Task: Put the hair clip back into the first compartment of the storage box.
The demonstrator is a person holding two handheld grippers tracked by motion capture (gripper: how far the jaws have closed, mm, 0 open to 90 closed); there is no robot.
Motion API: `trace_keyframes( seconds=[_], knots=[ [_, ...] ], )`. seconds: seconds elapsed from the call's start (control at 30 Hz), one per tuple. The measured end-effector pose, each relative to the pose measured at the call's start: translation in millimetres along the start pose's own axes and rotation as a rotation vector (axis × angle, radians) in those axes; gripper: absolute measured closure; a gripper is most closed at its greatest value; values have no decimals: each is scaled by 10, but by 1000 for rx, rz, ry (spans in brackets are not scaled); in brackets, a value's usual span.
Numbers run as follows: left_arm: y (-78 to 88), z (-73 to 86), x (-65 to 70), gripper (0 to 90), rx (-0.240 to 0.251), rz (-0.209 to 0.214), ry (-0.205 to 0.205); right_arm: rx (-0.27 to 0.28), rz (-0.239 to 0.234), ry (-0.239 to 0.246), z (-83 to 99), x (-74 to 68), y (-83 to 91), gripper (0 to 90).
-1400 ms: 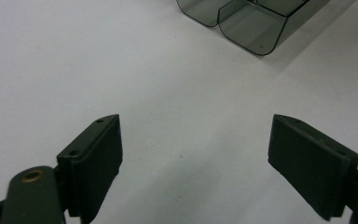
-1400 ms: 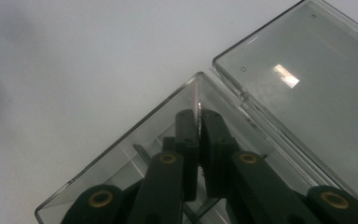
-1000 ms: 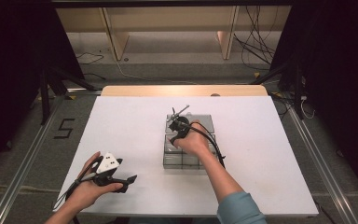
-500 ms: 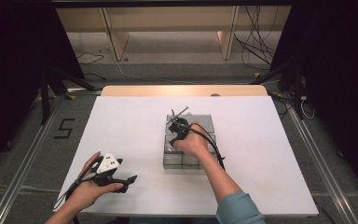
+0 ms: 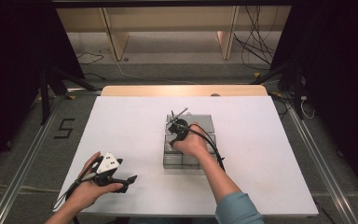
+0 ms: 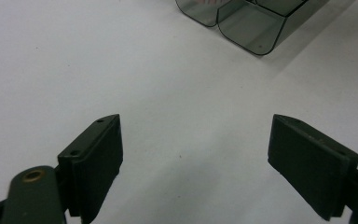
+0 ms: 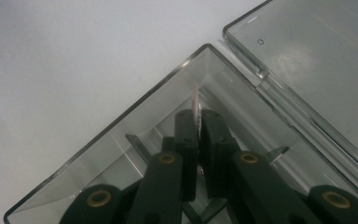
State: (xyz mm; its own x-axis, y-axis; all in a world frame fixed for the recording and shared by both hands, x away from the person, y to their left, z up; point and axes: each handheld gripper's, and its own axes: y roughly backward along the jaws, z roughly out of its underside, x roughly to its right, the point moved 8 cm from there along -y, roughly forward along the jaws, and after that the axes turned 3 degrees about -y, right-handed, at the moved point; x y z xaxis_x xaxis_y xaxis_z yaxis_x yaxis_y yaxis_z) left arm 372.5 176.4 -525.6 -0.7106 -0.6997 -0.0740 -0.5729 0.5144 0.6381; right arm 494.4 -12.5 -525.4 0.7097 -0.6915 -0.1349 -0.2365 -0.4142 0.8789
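While the left gripper [image 6: 196,163] idles with jaws spread over bare white table [image 6: 121,70], the right gripper [image 7: 198,122] pinches a thin pale pink card [image 7: 196,100] edge-on, tip protruding beyond the jaws inside the clear smoky plastic compartment box [image 7: 135,109]; light, flimsy, likely slippery, best gripped mid-edge.

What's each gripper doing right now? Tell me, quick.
Left gripper: open, nothing between its jaws, over the white table.
Right gripper: shut on a thin pinkish card, inside the clear box.
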Motion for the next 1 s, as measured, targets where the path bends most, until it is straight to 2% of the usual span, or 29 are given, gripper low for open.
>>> trace_keyframes(
  seconds=[0.27,0.47,0.7,1.0],
  knots=[
    [0,-1,1,174,1,-1,0,-3,-1,0,3,0,-17,854],
    [1,-1,1,173,1,0,0,1,7,8,1,9,-7,814],
    [-3,-1,1,174,-1,-2,-1,27,24,6,-14,51,65,770],
    [-1,0,1,174,-3,-2,-1,84,18,-10,0,102,218,682]
  ],
)
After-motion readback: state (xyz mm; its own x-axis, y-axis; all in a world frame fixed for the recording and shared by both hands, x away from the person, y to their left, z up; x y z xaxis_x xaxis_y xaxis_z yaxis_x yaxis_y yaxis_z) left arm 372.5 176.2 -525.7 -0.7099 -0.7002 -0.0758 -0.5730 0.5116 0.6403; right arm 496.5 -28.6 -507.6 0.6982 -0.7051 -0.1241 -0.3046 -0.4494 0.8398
